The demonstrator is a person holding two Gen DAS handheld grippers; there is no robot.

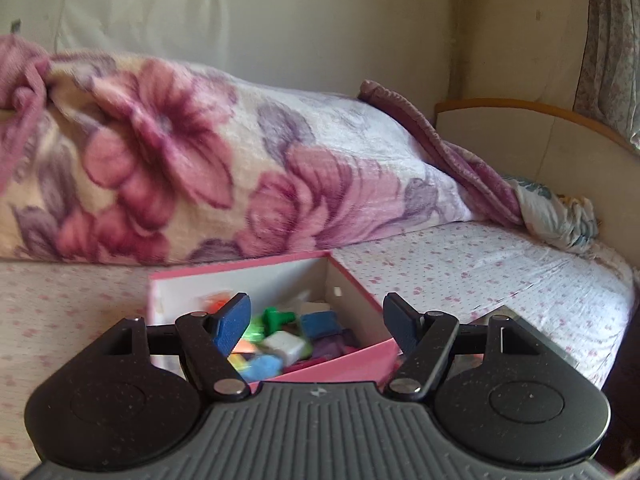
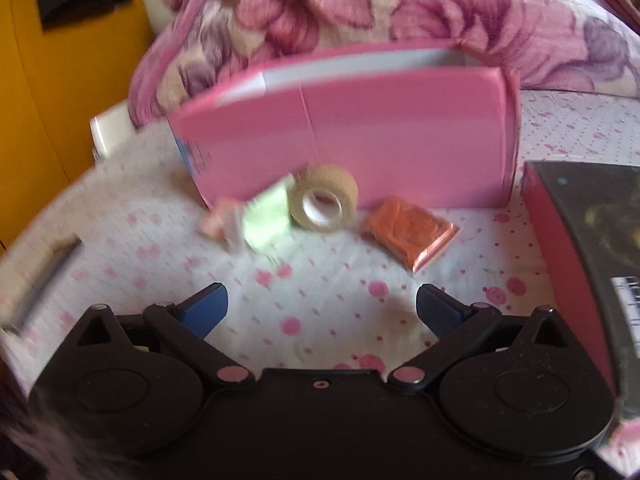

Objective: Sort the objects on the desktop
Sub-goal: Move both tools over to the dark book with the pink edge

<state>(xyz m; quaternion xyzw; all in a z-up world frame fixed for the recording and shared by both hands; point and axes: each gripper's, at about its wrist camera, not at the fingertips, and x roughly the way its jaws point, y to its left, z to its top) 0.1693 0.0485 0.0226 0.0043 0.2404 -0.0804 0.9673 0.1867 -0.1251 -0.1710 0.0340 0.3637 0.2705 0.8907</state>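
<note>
A pink box with white inner walls stands on the bed and holds several small coloured items. My left gripper hangs open and empty just above the box's near side. In the right wrist view the same pink box stands ahead. In front of it lie a beige tape roll, an orange packet and a blurred light green and pink item. My right gripper is open and empty above the sheet, short of these things.
A flowered blanket is heaped behind the box. A dark lidded red box lies at the right. A bed headboard and a curtain stand at the far right. A yellow surface is at the left.
</note>
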